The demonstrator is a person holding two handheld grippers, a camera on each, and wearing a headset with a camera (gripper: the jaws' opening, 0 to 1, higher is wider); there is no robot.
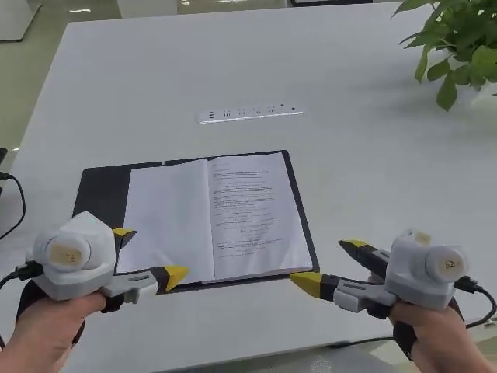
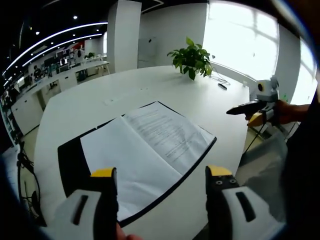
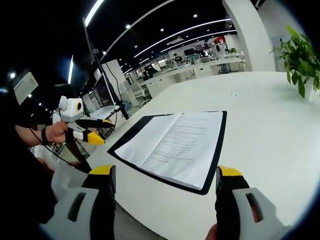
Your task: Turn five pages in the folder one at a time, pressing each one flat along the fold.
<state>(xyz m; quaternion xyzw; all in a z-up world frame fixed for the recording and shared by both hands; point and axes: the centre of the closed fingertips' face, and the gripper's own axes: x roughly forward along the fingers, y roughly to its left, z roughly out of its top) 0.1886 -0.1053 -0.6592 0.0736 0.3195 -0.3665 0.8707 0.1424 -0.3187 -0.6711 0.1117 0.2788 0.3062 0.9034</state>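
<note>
Left hand: at the near left edge of the head view, wrapped around the left gripper's handle.
Right hand: at the near right, gripping the right gripper's handle.
Left gripper: jaws spread wide with nothing between them. It sits at the folder's near left corner. One yellow tip seems to lie over the folder's near edge, though contact cannot be told.
Right gripper: jaws also wide apart and empty. It is just off the folder's near right corner, over bare table, and points inward toward the left gripper.
Cables: a dark cable trails from the back of the right gripper, and another hangs off the table's left edge.
Folder: a black cover lying open and flat on the table, just beyond both grippers and between them.
Left page: blank white, lying flat, with a strip of black cover bare to its left.
Right page: printed text, flat, meeting the left page along the central fold.
Table: large, white, with rounded corners.
Socket strip: set into the tabletop, well beyond the folder's far edge.
Plant: green and leafy, at the far right corner of the table.
Background: in the gripper views, an open office with desks, a white column, ceiling light strips and bright windows.
</note>
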